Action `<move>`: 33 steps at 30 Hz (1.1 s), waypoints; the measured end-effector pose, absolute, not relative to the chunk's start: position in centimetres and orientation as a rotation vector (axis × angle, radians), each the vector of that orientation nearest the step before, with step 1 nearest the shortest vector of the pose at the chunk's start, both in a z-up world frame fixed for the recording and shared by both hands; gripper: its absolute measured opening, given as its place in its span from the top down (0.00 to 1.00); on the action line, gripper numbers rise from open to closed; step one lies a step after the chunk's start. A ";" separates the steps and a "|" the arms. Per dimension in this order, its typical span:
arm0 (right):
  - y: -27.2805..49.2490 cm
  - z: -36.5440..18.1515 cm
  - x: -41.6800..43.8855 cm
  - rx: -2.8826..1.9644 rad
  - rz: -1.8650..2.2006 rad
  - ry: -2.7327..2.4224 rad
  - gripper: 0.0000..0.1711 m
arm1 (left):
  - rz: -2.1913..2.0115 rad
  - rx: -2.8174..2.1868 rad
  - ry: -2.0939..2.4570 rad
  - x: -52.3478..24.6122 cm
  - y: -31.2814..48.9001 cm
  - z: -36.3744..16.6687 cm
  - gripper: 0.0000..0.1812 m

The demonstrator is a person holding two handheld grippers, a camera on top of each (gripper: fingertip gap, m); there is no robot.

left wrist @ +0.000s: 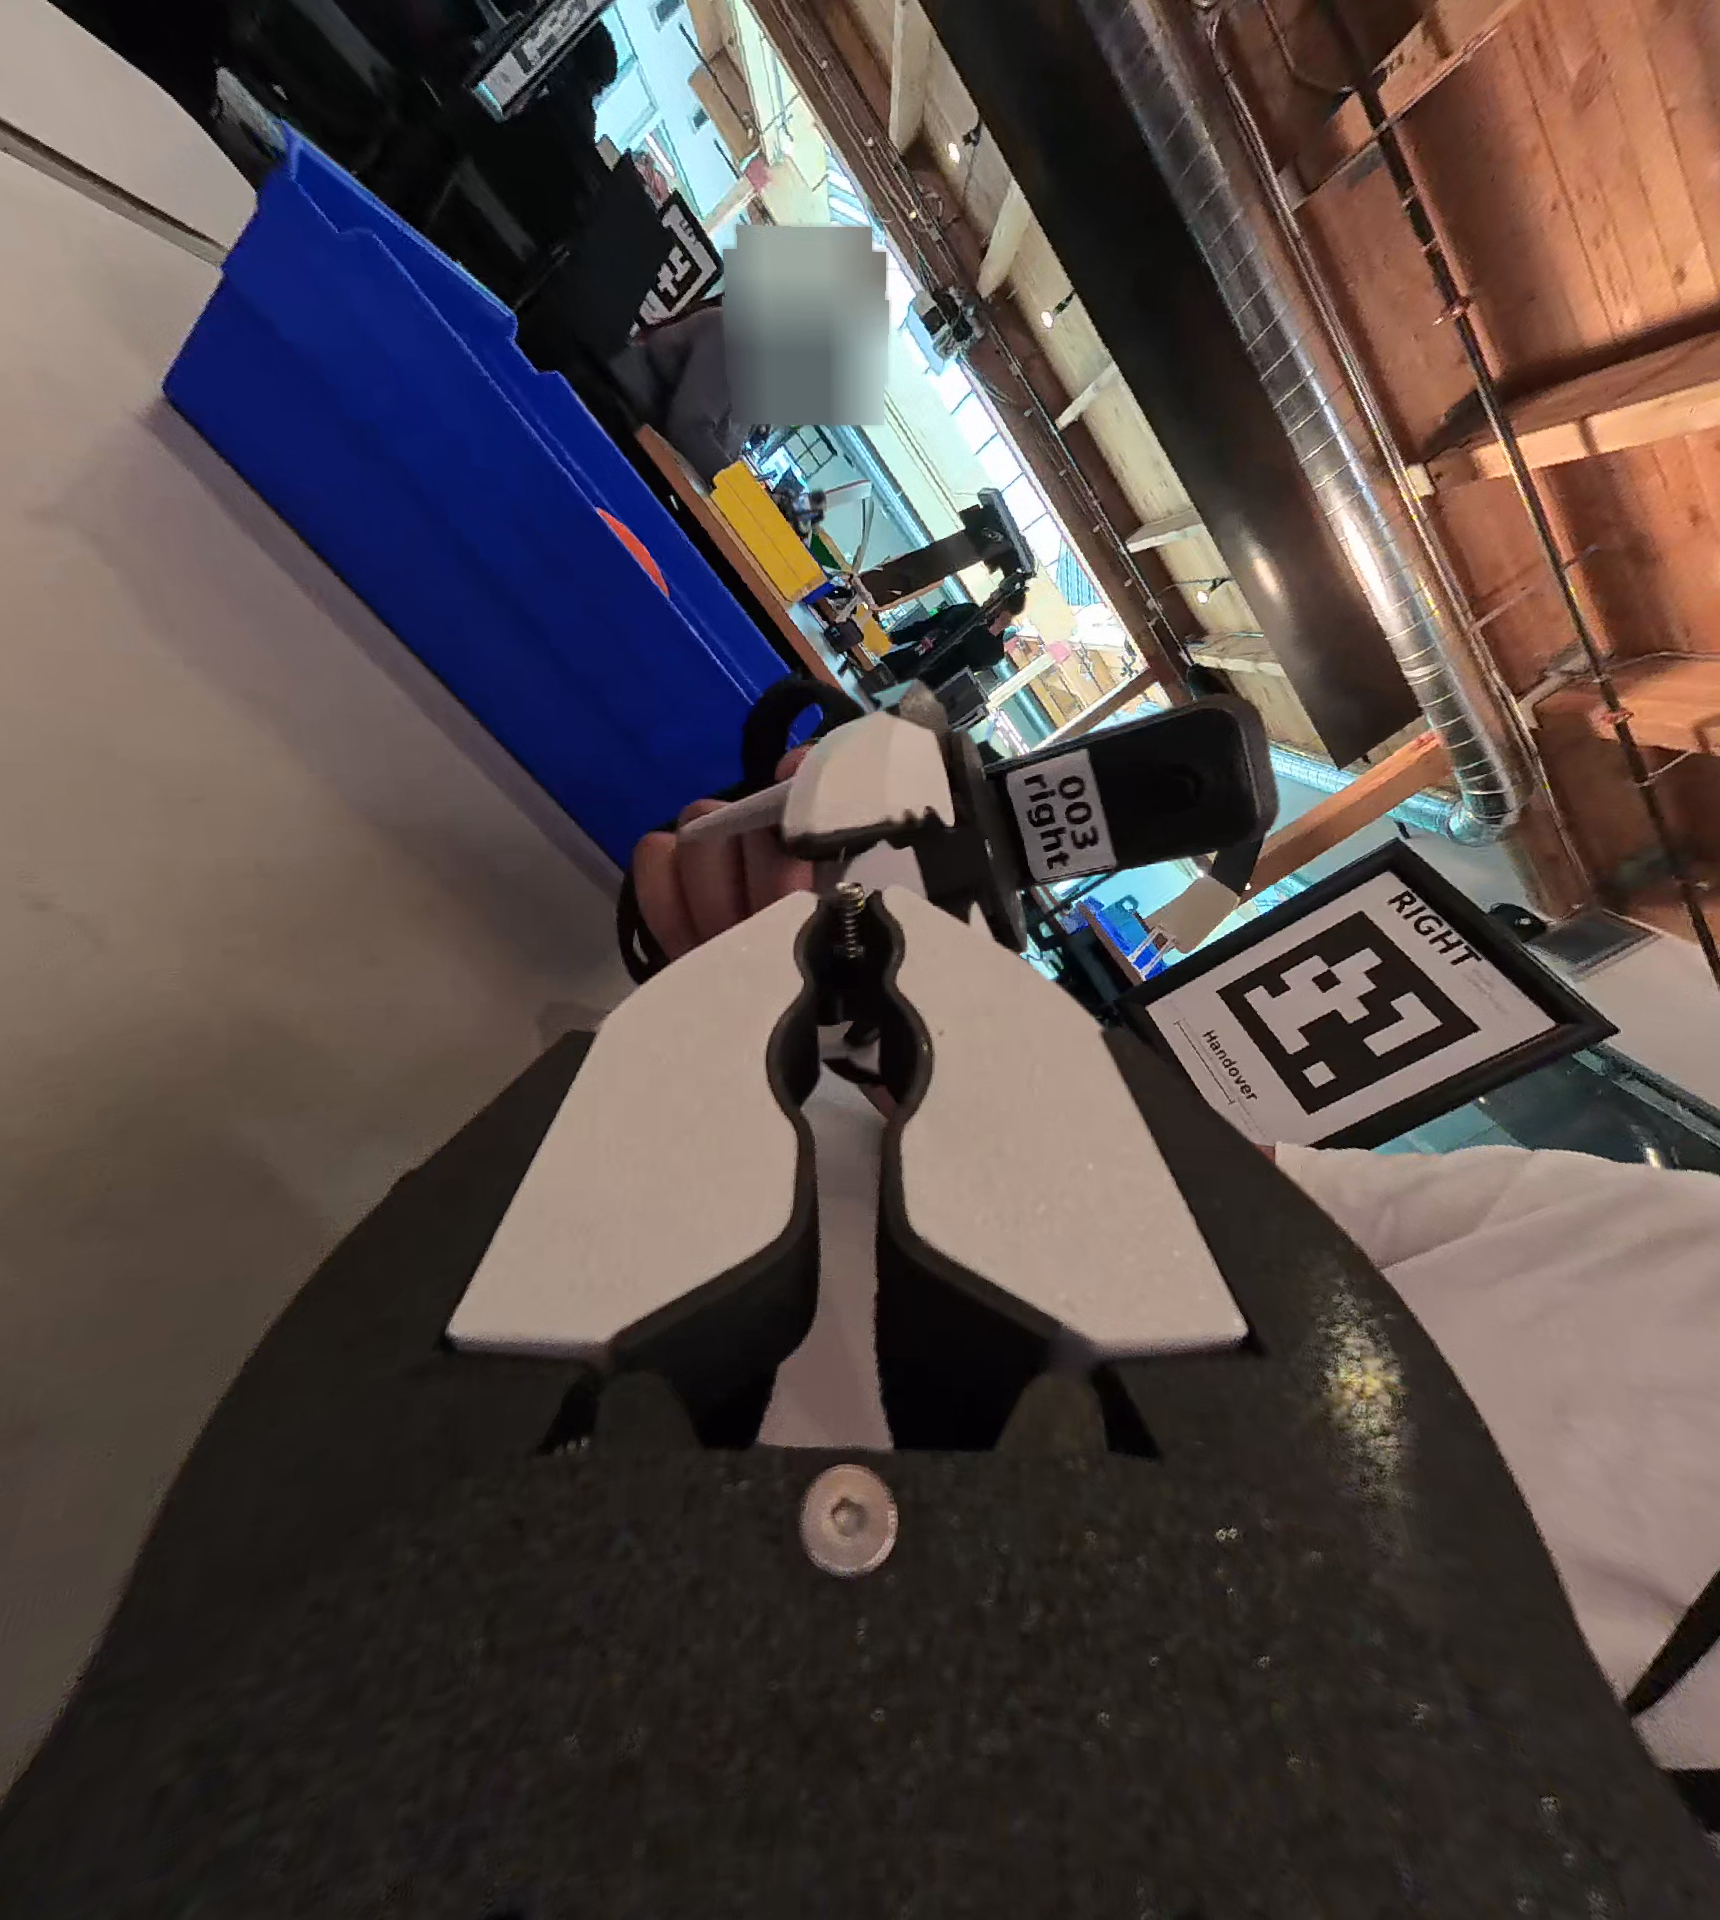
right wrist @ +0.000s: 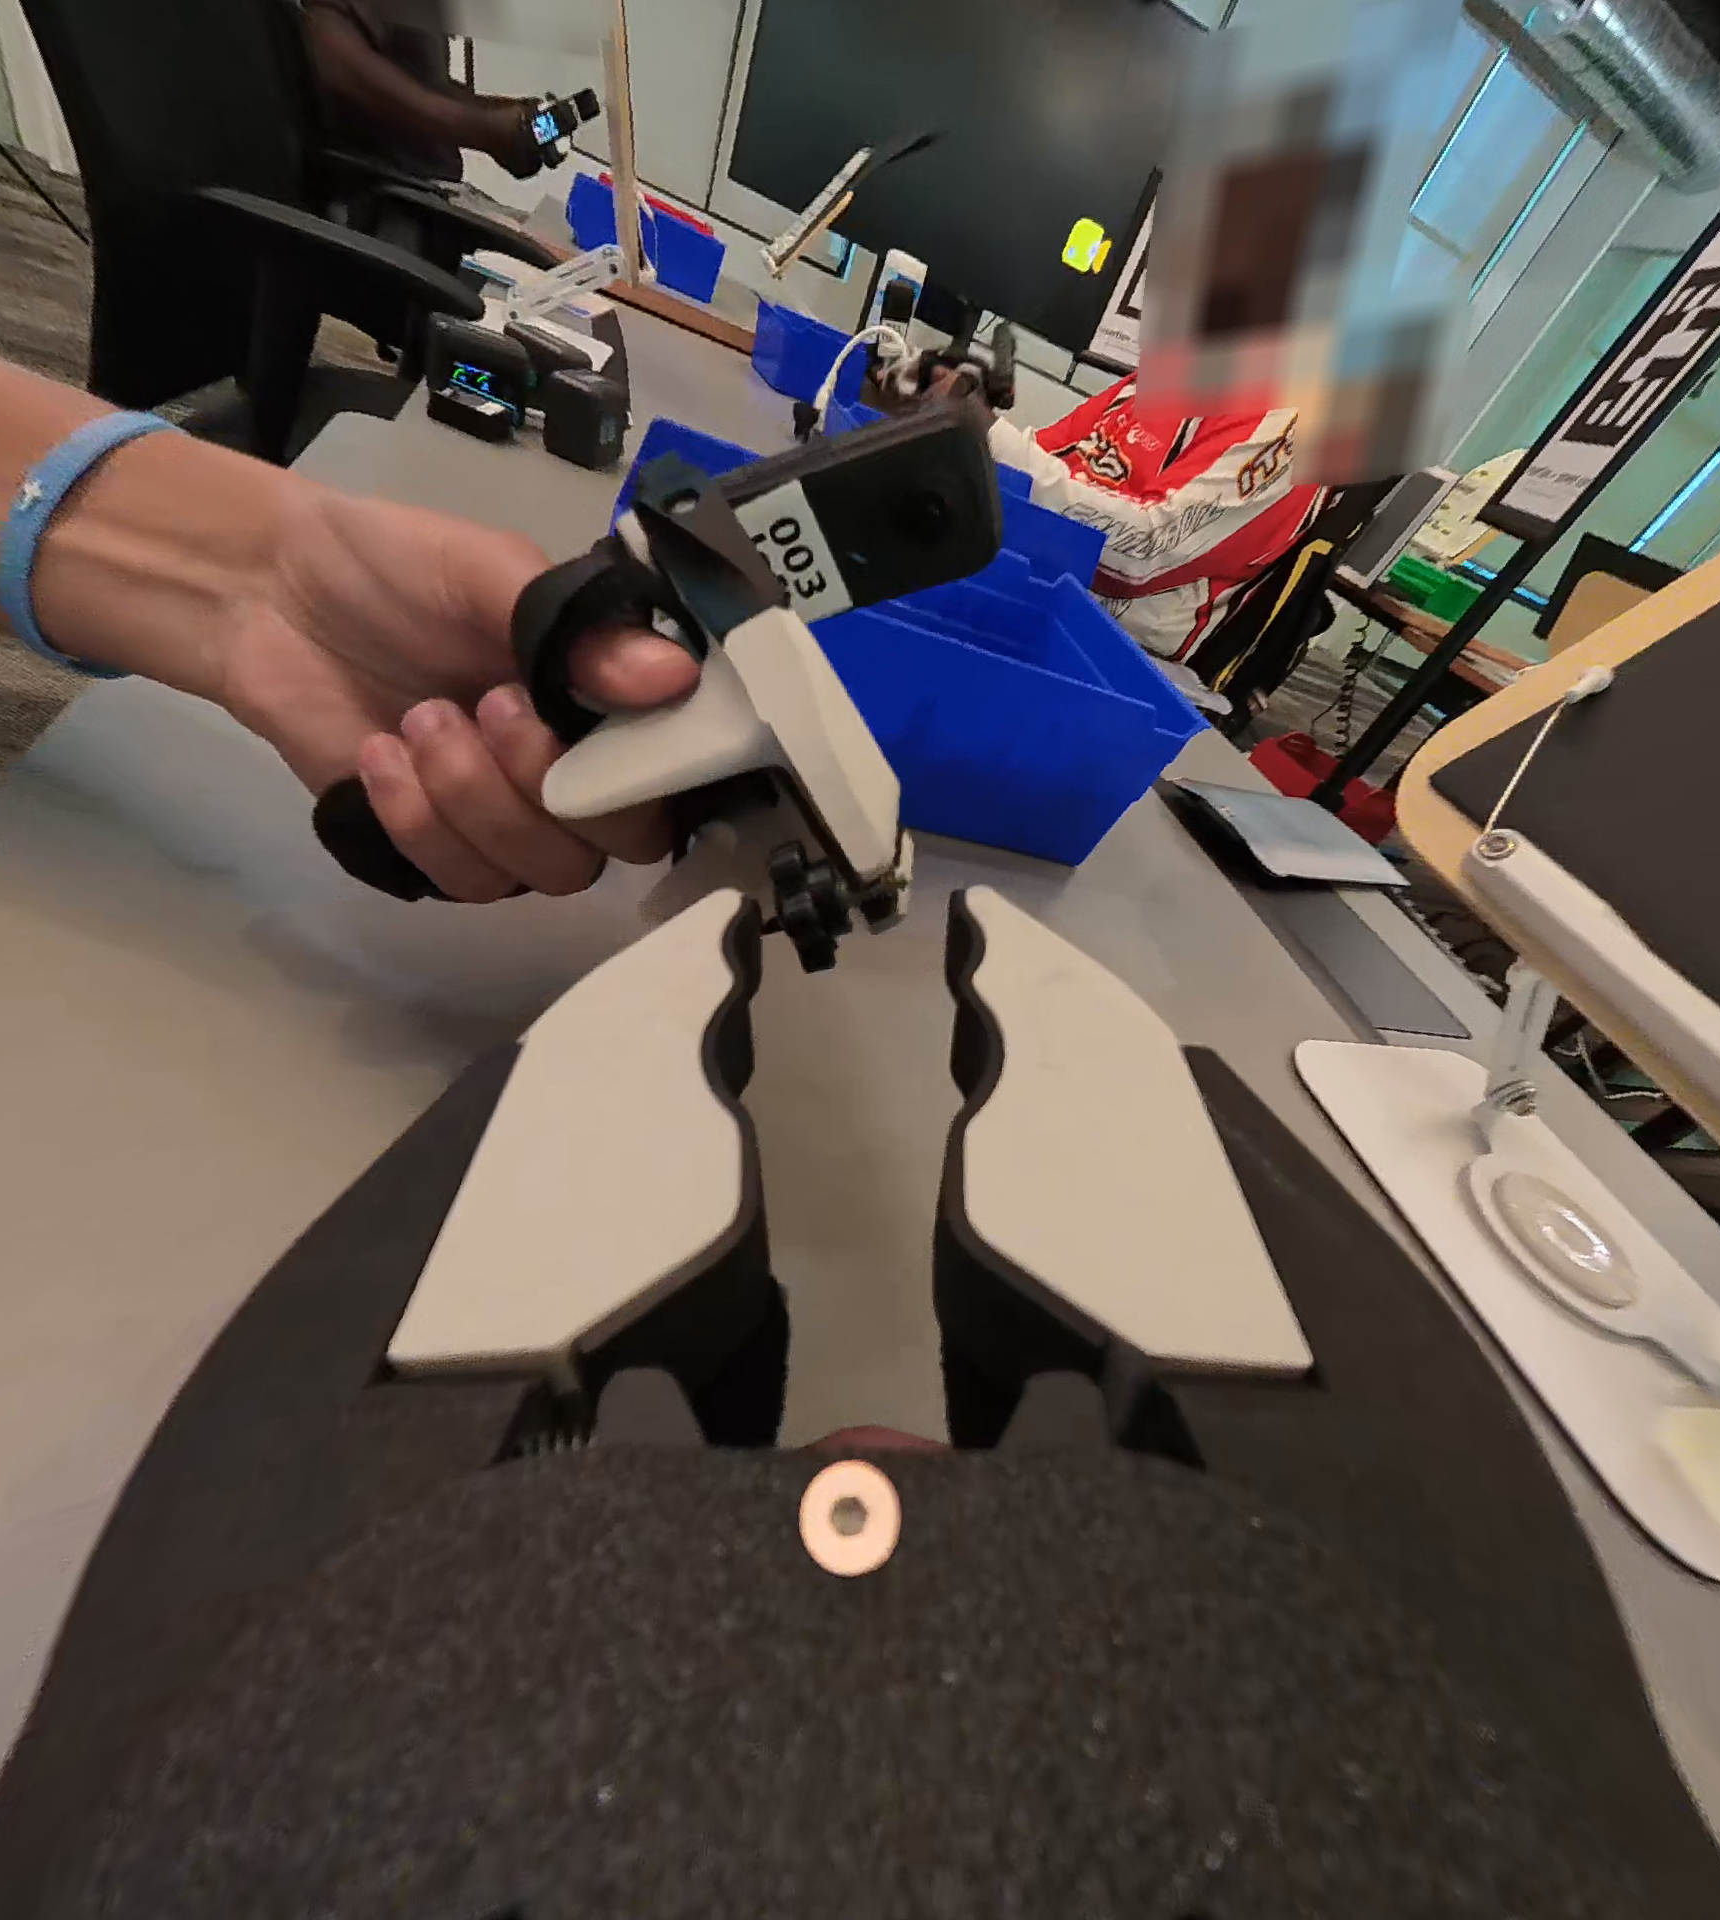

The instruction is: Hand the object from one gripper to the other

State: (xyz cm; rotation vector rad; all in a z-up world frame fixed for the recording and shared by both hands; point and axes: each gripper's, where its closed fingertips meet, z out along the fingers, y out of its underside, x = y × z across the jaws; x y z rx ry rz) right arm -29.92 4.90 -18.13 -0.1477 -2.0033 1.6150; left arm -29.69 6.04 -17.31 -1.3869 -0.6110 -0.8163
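Your left gripper [left wrist: 848,902] has its two white fingers almost together. They are pinched on a small black knobby part [left wrist: 848,935] with a little metal spring on it. The part sits right at the tips of the fingers.

Your right gripper [right wrist: 851,902] has its two white fingers wide apart. In the right wrist view, the small black knobby part [right wrist: 806,914] hangs from the tip of the left gripper [right wrist: 866,883], in the gap between the right gripper's fingertips. It is closer to the finger on the left side of that picture. You cannot tell if it touches that finger or just sits beside it. It is well apart from the other finger.

Your left hand [right wrist: 399,707] is wrapped around the black handle of the left gripper, with one finger through a black ring. There is a light blue band [right wrist: 56,530] on that wrist.

In the left wrist view, the right gripper [left wrist: 866,805] is just past the part, and your right hand [left wrist: 700,883] shows behind it.

Both grippers are up above the pale grey table [right wrist: 108,1039]. A deep blue plastic bin [right wrist: 991,675] stands on the table behind them. A black-framed card with a black and white square pattern [left wrist: 1355,997] stands near the right gripper. A white sleeve [left wrist: 1562,1351] shows at the right side of the left wrist view.
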 end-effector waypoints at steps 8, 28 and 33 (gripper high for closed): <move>4.8 -18.5 -30.1 -0.121 1.584 -2.005 0.86 | -0.865 -1.336 -0.625 -29.7 6.4 -17.3 0.97; 4.6 -19.2 -29.0 -0.152 1.695 -2.059 0.93 | -0.364 -1.512 -0.678 -29.7 5.5 -18.4 0.81; 4.7 -19.1 -29.3 -0.235 1.768 -2.081 0.93 | -0.538 -1.382 -0.694 -30.1 4.3 -17.8 0.82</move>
